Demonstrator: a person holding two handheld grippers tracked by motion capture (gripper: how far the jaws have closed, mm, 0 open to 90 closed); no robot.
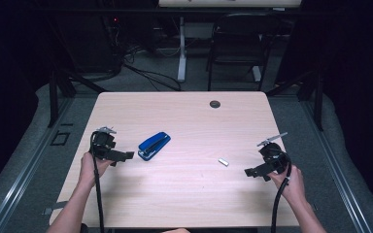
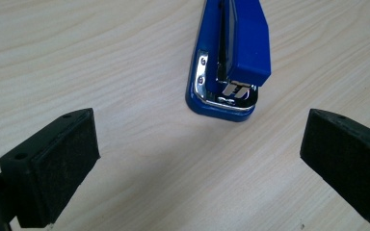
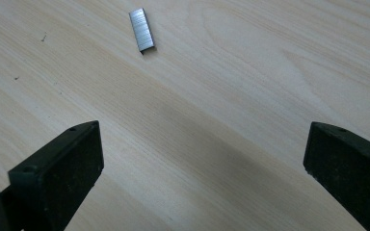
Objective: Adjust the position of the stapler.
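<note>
While both grippers hover wide and empty, your left gripper (image 1: 126,155) faces the stapler (image 1: 154,145) end-on, its length running away; staples (image 1: 223,162) lie left of your right gripper (image 1: 249,172).

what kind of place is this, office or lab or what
Probably a lab or recording workspace, not a plain office: a bare wooden table ringed by dark curtains, cables trailing across the floor, and a black chair behind.
</note>
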